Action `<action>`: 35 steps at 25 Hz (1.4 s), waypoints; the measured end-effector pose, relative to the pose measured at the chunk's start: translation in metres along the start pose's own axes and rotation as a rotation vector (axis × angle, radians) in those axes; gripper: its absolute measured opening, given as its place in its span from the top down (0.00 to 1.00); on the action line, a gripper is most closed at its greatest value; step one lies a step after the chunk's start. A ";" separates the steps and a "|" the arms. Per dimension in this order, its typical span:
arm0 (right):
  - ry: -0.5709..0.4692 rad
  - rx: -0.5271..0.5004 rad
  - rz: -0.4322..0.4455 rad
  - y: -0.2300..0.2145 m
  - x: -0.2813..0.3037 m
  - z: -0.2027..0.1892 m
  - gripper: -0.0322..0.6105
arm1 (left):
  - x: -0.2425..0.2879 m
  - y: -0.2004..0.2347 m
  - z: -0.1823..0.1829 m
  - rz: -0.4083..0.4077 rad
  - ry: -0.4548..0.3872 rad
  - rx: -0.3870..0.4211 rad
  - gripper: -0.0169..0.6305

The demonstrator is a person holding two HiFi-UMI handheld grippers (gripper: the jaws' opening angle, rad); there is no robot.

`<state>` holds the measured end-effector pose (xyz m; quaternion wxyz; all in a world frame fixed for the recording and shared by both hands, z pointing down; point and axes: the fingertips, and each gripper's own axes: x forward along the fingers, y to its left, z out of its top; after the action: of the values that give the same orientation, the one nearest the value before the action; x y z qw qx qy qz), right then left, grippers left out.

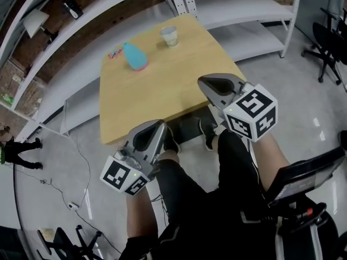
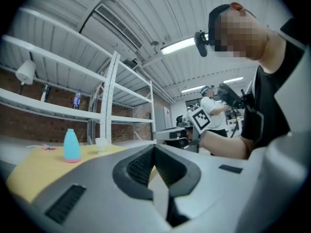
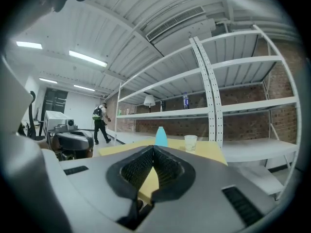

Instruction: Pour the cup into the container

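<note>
L gripper (image 1: 156,127) & R gripper (image 1: 205,83) both shut, empty. Cup (image 1: 169,36) at my 12 o'clock, far table (image 1: 162,96) edge; container (image 1: 134,57) at its 8. Prob light, thin, crushable; I'd grip mid-wall, gently.

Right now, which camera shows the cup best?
The head view: the cup stands whole at the far end of the table, open top visible, apart from the blue container. The right gripper view shows it small and side-on; the left gripper view shows it smaller and dimmer.
</note>
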<state>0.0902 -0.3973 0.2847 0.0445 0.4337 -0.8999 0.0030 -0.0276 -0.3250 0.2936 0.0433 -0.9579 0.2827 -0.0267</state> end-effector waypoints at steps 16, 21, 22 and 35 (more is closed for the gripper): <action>-0.029 0.027 -0.067 0.161 -0.246 -0.014 0.95 | -0.181 -0.160 0.012 0.405 0.001 -0.112 0.97; -0.027 0.046 -0.051 0.206 -0.297 -0.020 0.95 | -0.232 -0.226 0.005 0.442 0.061 -0.103 0.97; -0.026 0.047 -0.039 0.217 -0.307 -0.021 0.95 | -0.243 -0.241 0.004 0.452 0.070 -0.090 0.97; -0.010 0.004 -0.006 0.369 -0.487 -0.042 0.95 | -0.360 -0.465 0.010 0.421 0.094 -0.071 0.97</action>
<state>0.1067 0.2148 0.2986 0.0390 0.4364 -0.8989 0.0023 -0.0783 0.2606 0.3196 0.0008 -0.8763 0.4790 -0.0518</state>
